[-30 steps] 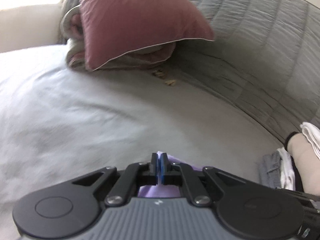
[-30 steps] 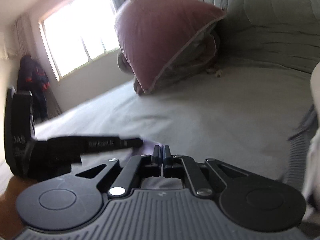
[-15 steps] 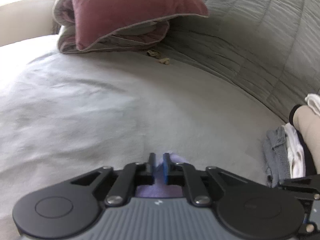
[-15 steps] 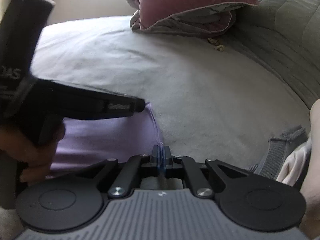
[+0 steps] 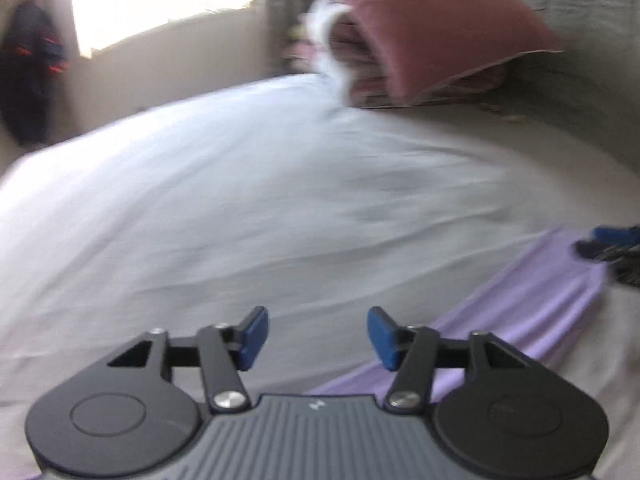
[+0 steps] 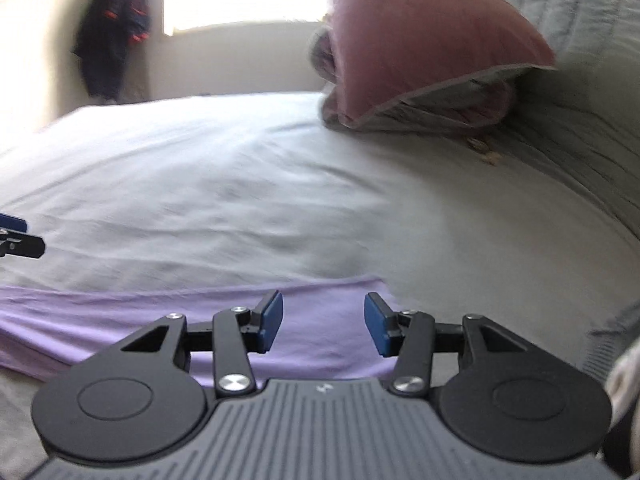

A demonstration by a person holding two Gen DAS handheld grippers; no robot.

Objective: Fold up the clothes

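A lilac garment lies flat and folded on the pale grey bed sheet. In the left wrist view it runs from lower middle to the right edge. My left gripper is open and empty above the sheet, just left of the garment. My right gripper is open and empty, low over the garment's right end. The right gripper's fingertips show at the right edge of the left wrist view. The left gripper's fingertip shows at the left edge of the right wrist view.
A dusty-pink pillow on a folded quilt sits at the head of the bed. A grey quilted headboard curves along the right. Grey and white clothes lie at the right edge. A dark jacket hangs by the window.
Both grippers have opened and let go of the lilac garment, which now lies on the sheet. Both have swung to face the window and pillow, with motion blur.
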